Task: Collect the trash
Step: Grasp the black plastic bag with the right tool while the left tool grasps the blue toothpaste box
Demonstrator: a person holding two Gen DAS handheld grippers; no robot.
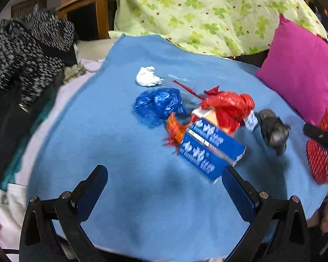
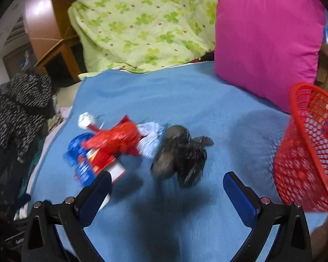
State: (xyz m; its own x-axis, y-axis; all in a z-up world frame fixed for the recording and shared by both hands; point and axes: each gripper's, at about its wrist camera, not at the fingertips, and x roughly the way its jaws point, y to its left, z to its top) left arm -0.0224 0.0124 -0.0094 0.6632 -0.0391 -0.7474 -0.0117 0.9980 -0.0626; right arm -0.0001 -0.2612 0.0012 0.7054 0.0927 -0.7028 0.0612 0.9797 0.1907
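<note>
Blue fleece blanket (image 1: 111, 144) covers the bed, trash clustered mid-blanket; white crumpled tissue (image 1: 148, 76) farthest back, blue plastic bag (image 1: 160, 104) just in front of it; red plastic bag (image 1: 228, 106) lies on a blue-and-white carton (image 1: 210, 147), orange wrapper (image 1: 175, 128) touching the carton's left side; dark grey wad (image 2: 181, 155) sits apart to the right; red mesh basket (image 2: 308, 152) at the right edge beside a magenta pillow (image 2: 266, 41). Left gripper (image 1: 164, 183) spread wide, holding nothing, near the carton; right gripper (image 2: 167, 185) spread wide, empty, just short of the grey wad.
</note>
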